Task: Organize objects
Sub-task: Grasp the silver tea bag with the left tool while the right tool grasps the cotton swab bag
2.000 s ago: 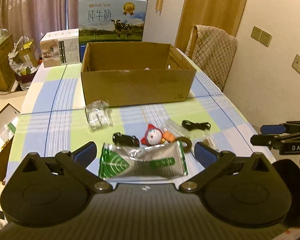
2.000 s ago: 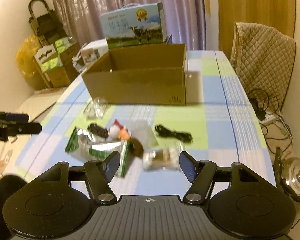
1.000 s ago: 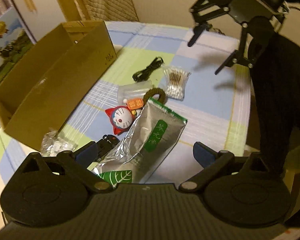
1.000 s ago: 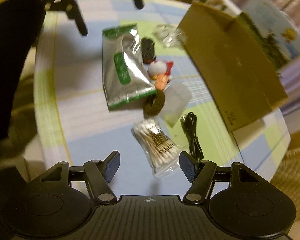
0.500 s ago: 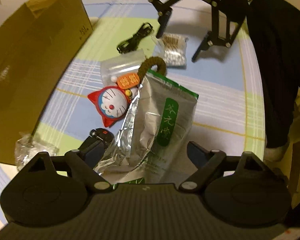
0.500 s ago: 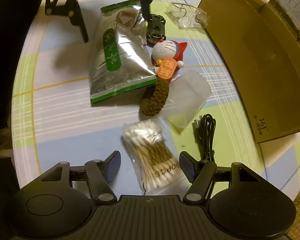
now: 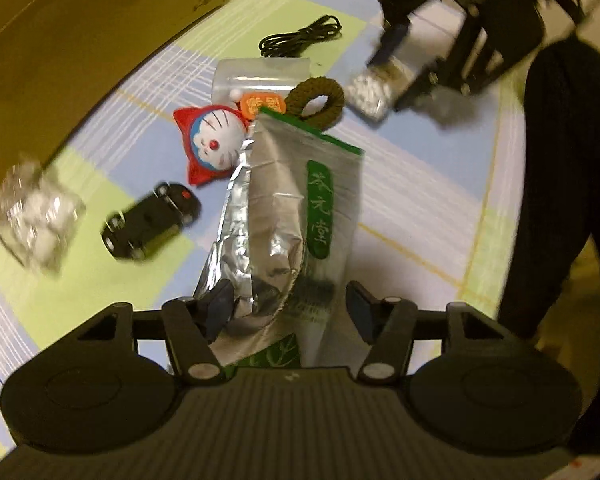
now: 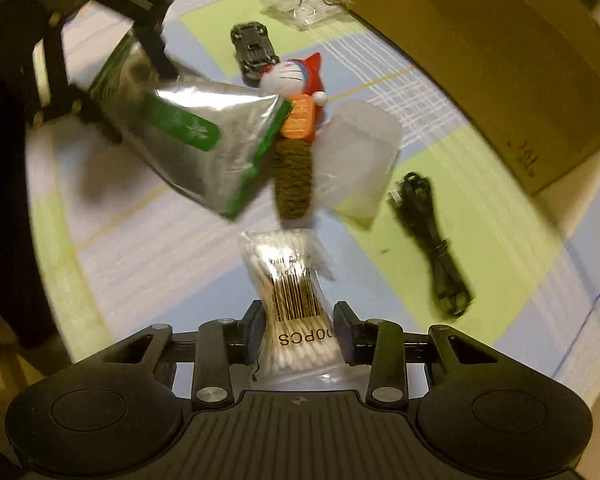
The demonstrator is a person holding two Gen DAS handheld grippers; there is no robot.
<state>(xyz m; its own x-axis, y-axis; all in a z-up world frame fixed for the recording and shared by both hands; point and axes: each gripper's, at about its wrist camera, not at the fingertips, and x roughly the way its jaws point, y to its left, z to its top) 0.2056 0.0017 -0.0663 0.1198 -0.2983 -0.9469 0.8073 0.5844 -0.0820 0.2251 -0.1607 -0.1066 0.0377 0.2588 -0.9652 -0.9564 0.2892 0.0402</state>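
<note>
My left gripper is shut on the near end of a silver and green foil pouch and holds it tilted above the table; the pouch also shows in the right wrist view. My right gripper is shut on a clear bag of cotton swabs, pinched at its middle and lifted; it shows blurred in the left wrist view. On the checked tablecloth lie a red cat charm with a brown loop, a black toy car and a black cable.
A brown cardboard box stands at the back of the table. A clear zip bag lies under the charm. A clear plastic pack lies near the box. The person's dark leg is at the table's edge.
Both grippers came down on the table and closed. The left one took the foil pouch and raised its end; the right one took the cotton swab bag and lifted it.
</note>
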